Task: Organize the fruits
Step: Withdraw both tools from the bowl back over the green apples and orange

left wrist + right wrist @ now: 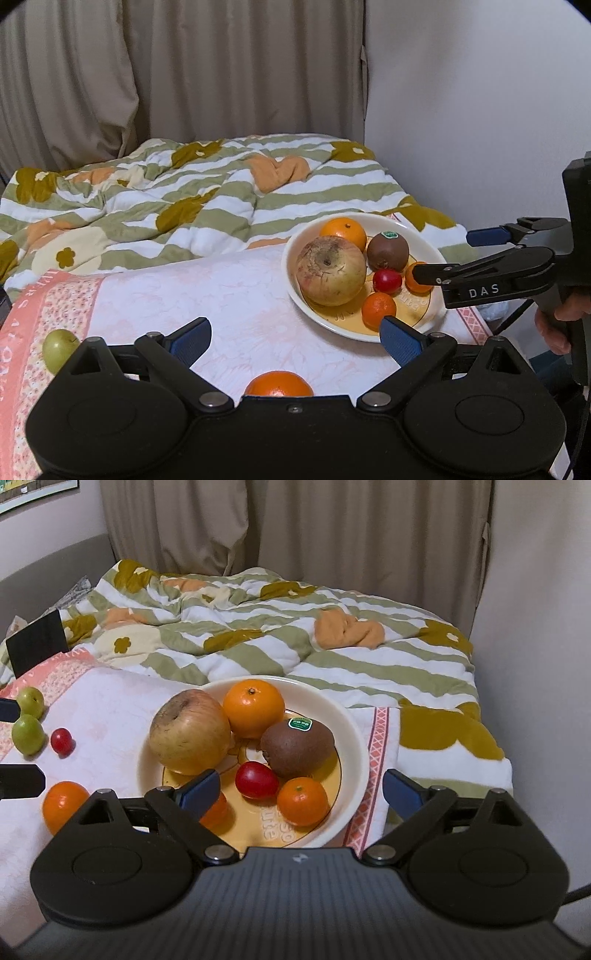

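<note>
Most fruit already sits in the cream bowl (354,738) near the table's right edge: a large apple (189,734), an orange (254,708), a kiwi (297,746), a red tomato (256,780) and a small mandarin (303,801). Loose on the table toward its left edge lie two green fruits (28,734), a cherry tomato (61,740) and another orange (279,384). The right gripper (301,794) hangs over the bowl, jaws wide apart and empty. The left gripper (295,338) hovers with jaws spread above that orange, which looks like the next pick: lower, close, carry it to the bowl.
</note>
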The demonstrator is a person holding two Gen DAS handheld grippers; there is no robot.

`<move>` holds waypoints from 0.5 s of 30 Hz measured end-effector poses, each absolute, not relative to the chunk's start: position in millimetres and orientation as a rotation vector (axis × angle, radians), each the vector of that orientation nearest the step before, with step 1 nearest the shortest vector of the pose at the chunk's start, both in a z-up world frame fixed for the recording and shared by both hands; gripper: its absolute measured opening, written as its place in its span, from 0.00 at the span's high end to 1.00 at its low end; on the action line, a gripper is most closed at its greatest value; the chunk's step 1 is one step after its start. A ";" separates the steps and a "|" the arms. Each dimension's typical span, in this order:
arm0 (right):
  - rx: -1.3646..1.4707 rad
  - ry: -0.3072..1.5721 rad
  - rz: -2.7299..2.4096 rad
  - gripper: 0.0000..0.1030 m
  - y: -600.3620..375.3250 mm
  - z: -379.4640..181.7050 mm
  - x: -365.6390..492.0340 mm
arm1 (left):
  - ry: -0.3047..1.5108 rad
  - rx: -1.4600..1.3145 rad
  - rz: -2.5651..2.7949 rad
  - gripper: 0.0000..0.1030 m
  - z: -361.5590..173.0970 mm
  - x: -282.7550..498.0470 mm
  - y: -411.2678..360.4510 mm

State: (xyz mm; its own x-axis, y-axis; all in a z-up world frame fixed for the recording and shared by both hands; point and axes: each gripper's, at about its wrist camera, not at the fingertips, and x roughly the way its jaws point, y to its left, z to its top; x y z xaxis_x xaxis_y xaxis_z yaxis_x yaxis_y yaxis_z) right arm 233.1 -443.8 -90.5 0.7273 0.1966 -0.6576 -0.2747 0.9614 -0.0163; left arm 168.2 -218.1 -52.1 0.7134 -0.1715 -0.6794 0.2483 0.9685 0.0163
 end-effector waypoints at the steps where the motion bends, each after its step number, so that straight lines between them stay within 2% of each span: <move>1: -0.111 0.706 0.260 0.00 -444.2 -87.3 230.2 | 0.735 0.107 -0.228 0.03 -49.5 163.9 -217.0; 15: -0.104 0.669 0.245 0.00 -427.7 -34.2 171.3 | 0.646 0.082 -0.147 0.03 -6.4 107.2 -182.9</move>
State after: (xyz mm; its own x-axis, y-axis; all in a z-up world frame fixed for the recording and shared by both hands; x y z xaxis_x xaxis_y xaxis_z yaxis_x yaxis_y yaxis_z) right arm 171.3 -427.7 -34.2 0.7570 0.1910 -0.6249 -0.2578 0.9661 -0.0170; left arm 107.2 -182.9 -6.4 0.7886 -0.1106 -0.6049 0.1620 0.9863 0.0308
